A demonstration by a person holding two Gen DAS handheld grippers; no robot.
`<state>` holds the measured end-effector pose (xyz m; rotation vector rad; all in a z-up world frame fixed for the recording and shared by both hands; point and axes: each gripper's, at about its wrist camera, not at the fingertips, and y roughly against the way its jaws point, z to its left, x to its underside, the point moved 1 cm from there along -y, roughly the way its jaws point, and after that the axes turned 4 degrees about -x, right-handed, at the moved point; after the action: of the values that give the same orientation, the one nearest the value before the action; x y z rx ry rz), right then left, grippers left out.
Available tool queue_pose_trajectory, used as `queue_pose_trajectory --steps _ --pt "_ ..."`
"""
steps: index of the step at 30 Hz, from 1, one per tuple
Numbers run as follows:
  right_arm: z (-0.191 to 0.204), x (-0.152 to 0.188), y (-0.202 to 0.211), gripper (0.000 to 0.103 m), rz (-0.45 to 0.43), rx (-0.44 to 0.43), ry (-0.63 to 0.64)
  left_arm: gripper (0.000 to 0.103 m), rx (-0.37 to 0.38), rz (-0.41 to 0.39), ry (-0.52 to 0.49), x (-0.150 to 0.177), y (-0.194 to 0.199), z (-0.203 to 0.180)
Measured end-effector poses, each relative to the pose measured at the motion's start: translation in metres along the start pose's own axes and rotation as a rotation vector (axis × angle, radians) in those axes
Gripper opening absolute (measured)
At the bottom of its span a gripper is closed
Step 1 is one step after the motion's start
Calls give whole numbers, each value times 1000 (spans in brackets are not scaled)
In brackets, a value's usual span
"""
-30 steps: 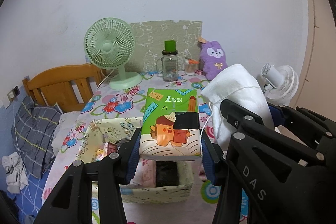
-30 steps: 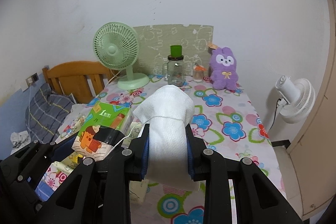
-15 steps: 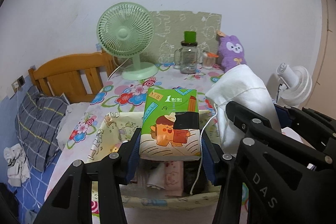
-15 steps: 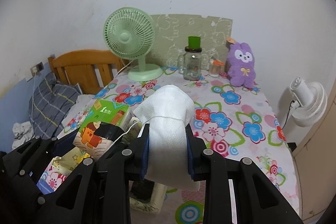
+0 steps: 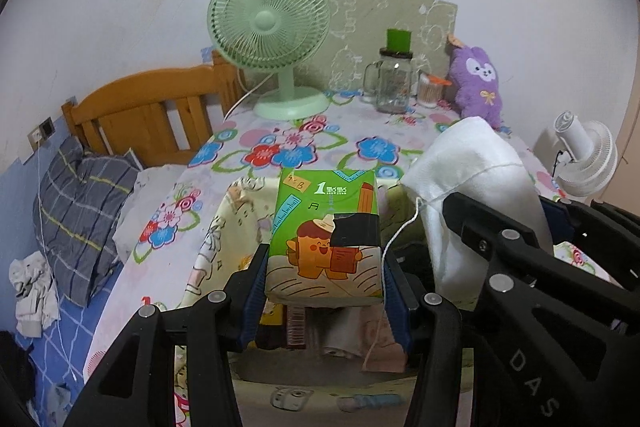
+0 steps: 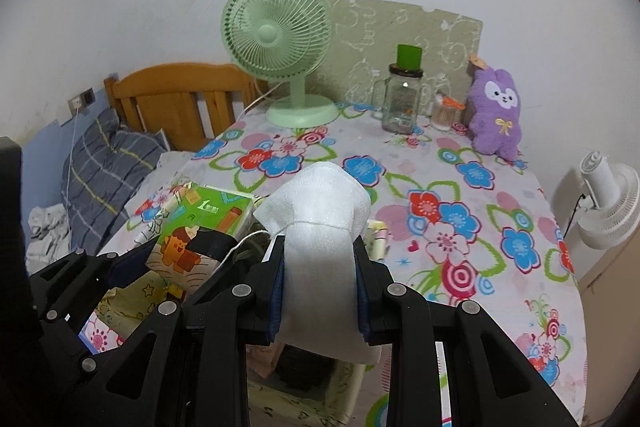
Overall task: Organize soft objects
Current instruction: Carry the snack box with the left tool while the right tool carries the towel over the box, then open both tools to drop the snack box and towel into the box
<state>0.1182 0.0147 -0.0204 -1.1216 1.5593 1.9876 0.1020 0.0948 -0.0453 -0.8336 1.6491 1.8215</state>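
Left wrist view: the left gripper [image 5: 325,281] clamps a green cartoon-printed soft tissue pack [image 5: 326,233] above the open patterned fabric storage bin [image 5: 224,227]; the white drawstring could probably snag the jaws on release. Right wrist view: the right gripper [image 6: 320,281] pinches a white mesh drawstring pouch [image 6: 320,223], bulging and creased, over the bin's edge; an early release might miss it.

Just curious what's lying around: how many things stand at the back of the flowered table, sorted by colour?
Green: 1, fan
Clear glass: 2, jar and small pot
Purple: 1, plush
Total: 4
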Motion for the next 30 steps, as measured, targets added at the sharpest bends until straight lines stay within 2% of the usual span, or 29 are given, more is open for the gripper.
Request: queue_pose_trajectory --steps 9,15,19,23,25,30 --pt "12 3 -19 32 39 -28 18 55 -6 50 1 9 -16 12" --pt "21 6 -31 32 65 -52 26 56 0 55 11 11 -14 18" --pt "25 7 -39 32 83 -68 32 68 6 61 11 13 -14 22" --pt "27 8 -45 36 92 -67 33 68 6 61 1 14 -13 22" --pt "26 8 -47 40 96 -70 29 68 8 64 5 15 -14 22" --pt "23 8 -48 67 99 -75 31 72 17 76 5 15 -15 21"
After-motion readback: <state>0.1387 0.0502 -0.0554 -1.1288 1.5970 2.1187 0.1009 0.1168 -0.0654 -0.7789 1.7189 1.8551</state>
